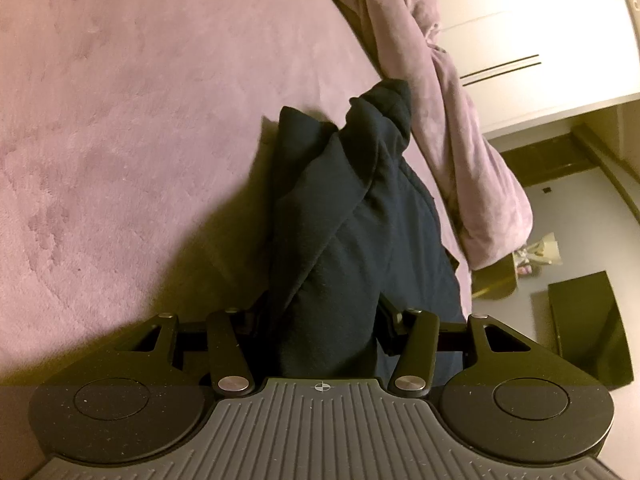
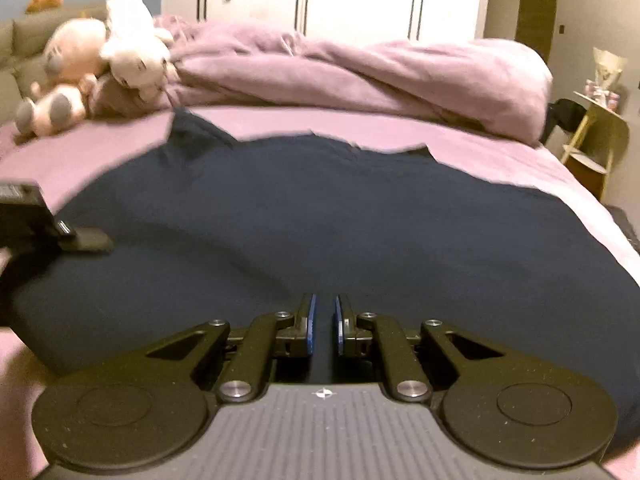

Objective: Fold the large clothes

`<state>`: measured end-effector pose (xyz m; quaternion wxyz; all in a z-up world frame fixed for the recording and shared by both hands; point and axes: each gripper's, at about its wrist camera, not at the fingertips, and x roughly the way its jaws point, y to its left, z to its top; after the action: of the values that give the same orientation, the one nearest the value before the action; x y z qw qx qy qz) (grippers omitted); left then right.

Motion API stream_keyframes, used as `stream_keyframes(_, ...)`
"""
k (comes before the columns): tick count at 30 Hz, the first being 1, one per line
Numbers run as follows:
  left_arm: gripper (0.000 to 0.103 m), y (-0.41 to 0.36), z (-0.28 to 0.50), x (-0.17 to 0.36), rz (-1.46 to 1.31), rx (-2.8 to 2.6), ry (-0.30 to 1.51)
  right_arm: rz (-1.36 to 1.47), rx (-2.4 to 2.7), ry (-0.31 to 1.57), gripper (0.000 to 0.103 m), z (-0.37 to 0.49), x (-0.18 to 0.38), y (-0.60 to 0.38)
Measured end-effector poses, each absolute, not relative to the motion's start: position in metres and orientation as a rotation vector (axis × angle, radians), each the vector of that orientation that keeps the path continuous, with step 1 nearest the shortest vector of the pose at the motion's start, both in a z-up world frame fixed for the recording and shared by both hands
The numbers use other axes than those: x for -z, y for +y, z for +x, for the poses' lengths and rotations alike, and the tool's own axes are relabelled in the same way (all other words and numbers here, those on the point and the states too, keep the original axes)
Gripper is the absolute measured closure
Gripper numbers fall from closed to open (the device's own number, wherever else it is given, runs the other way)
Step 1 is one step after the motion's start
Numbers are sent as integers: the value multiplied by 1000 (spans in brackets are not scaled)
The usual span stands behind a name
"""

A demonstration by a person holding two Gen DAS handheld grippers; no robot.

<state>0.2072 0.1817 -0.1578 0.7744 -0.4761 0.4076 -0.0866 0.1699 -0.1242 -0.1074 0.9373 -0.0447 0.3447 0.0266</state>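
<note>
1. Garment (image 2: 320, 216), dark navy, thick fleece-like knit; spread broad across bed (image 2: 500, 152) in right wrist view, one portion lifted clear and bunched in left wrist view (image 1: 352, 208).
2. Left gripper (image 1: 320, 320): jaws parted around a thick gathered wad of garment, cloth filling the gap; fingertips hidden by fabric, grip judged closed on cloth. Seen also at left edge of right wrist view (image 2: 60, 236), resting at garment's left side.
3. Right gripper (image 2: 323, 324): jaws narrow, blue pads (image 2: 312, 320) facing with a slim gap; low over near edge of garment, whether any cloth is pinched cannot be told.
4. Handling, judged: soft, limp, fairly weighty for clothing; drapes and sags from any single hold, no stiffness to keep a crease unaided. Non-slip, non-fragile. Bulk likely to spring a fold back open unless pressed flat.
5. Hold points, judged: best at hem or seam edges and corners, thin layers rather than a wad; two holds well apart along one edge to carry it over evenly.
6. Far edge of garment: irregular, a raised flap at left (image 2: 192, 132), outline lying on mauve sheet.
7. Beyond: rumpled mauve duvet (image 2: 360, 76) along far side of bed; plush toys (image 2: 100, 64) at far left by headboard.
8. Farthest: white wardrobe (image 2: 340, 0); small stand (image 2: 596, 136) with oddments at right.
</note>
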Motion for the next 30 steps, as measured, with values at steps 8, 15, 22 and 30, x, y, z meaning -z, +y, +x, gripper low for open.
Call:
stream_keyframes(8, 49, 174, 209, 139, -969, 177, 886, -139, -89, 718, 93, 171, 119, -127)
stream_keyframes(15, 50, 164, 210, 122, -881, 185, 885, -111, -92, 729, 93, 161, 123, -142)
stream_keyframes(22, 53, 143, 207, 78, -806, 234, 845, 144, -30, 678, 93, 157, 87, -202)
stream_keyframes(30, 55, 33, 209, -5, -632, 427, 774, 306, 169, 591, 90, 131, 71, -296)
